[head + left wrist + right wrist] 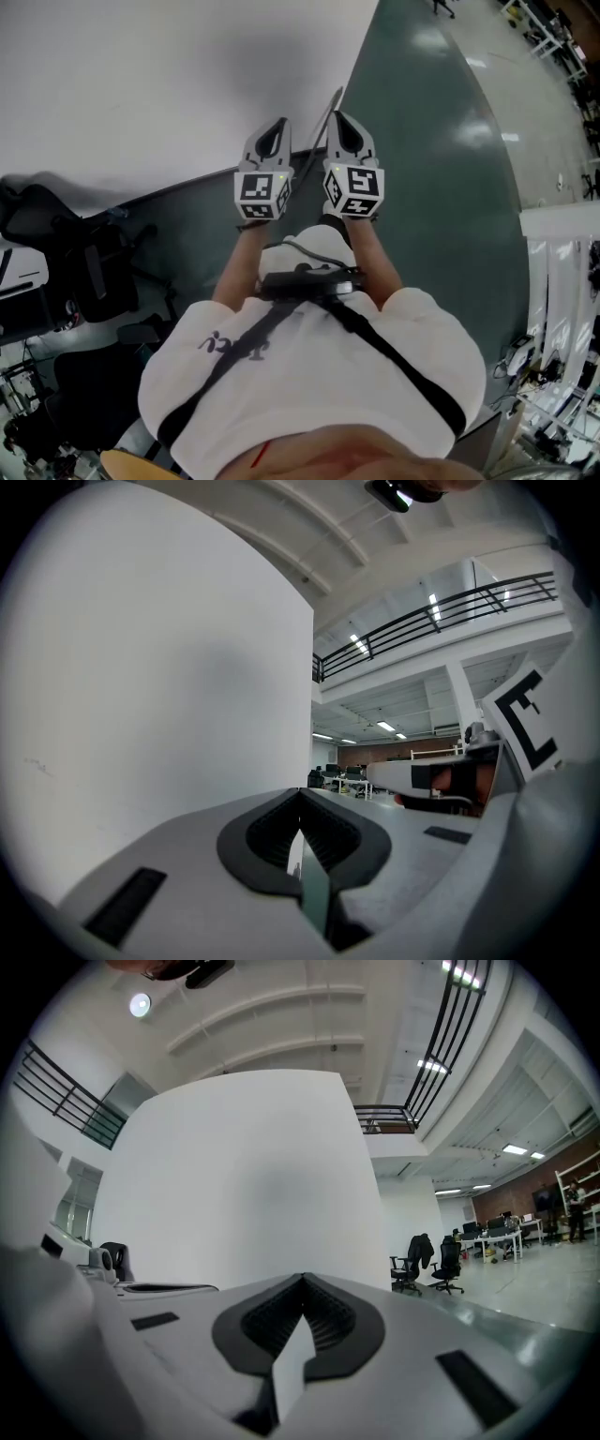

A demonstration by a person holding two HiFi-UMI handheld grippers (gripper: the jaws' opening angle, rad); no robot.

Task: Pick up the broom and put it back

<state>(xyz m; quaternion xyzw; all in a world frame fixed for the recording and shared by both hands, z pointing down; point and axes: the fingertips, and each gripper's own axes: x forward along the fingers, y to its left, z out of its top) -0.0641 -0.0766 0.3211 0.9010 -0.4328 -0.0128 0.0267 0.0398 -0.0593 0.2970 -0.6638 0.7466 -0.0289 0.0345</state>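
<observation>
A thin pale pole, which looks like the broom handle [330, 108], slants against the white wall [141, 84] between my two grippers; the broom's head is hidden. My left gripper [280, 123] is held level just left of the pole, and its jaws meet at the tip [300, 797] with nothing between them. Just right of the pole, my right gripper [338, 115] also points level at the wall, shut [303, 1279] and empty. Neither gripper holds the pole.
Black office chairs [84, 253] stand at the left by the wall's foot. The dark green floor [431, 141] runs off to the right, past a white rack [562, 262]. More chairs [431, 1260] and desks stand far off.
</observation>
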